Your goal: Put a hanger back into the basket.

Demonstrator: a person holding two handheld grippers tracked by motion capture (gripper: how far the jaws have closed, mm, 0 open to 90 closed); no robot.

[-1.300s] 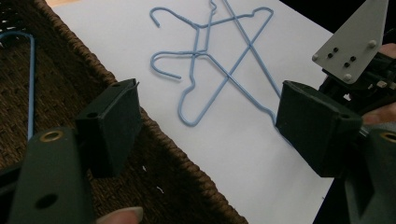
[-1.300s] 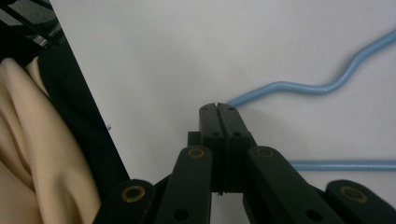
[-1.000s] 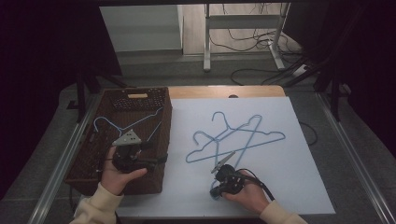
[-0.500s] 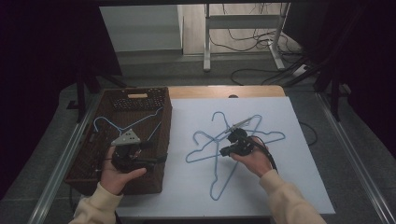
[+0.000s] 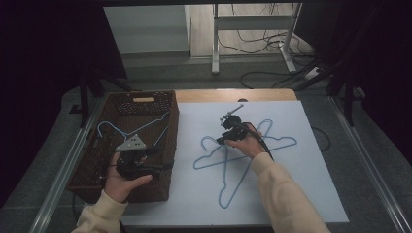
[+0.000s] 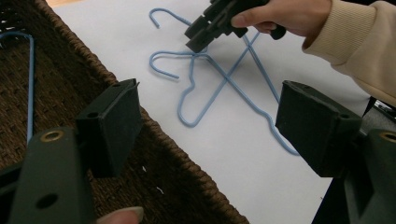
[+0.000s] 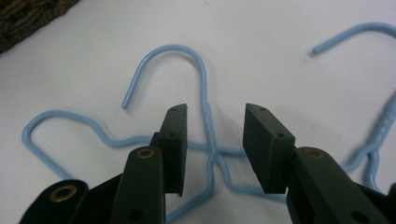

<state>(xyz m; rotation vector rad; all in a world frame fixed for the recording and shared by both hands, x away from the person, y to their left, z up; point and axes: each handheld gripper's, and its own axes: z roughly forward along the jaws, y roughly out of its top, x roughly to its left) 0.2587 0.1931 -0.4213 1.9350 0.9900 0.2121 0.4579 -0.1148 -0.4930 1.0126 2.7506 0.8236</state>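
Blue wire hangers (image 5: 228, 162) lie crossed on a white sheet (image 5: 296, 189). My right gripper (image 5: 222, 140) hovers over their hooks, and its jaws have just been opening. In the right gripper view it (image 7: 215, 135) is open, straddling one hanger's neck (image 7: 207, 119) without the pads touching it. Another blue hanger (image 5: 121, 130) lies inside a brown wicker basket (image 5: 145, 96). My left gripper (image 5: 145, 158) is held above the basket's near right side. In the left gripper view it (image 6: 210, 116) stands wide open with nothing between the jaws, and the right gripper (image 6: 205, 32) shows beyond.
The basket's woven rim (image 6: 154, 135) runs beside the white sheet on the wooden table (image 5: 233, 94). Metal rails edge the table on both sides. Cables and a stand's legs (image 5: 252, 68) lie on the floor behind.
My right hand has moved from the sheet's near edge away to the hangers' hooks, and its jaws went from shut to part open. The left hand has stayed put.
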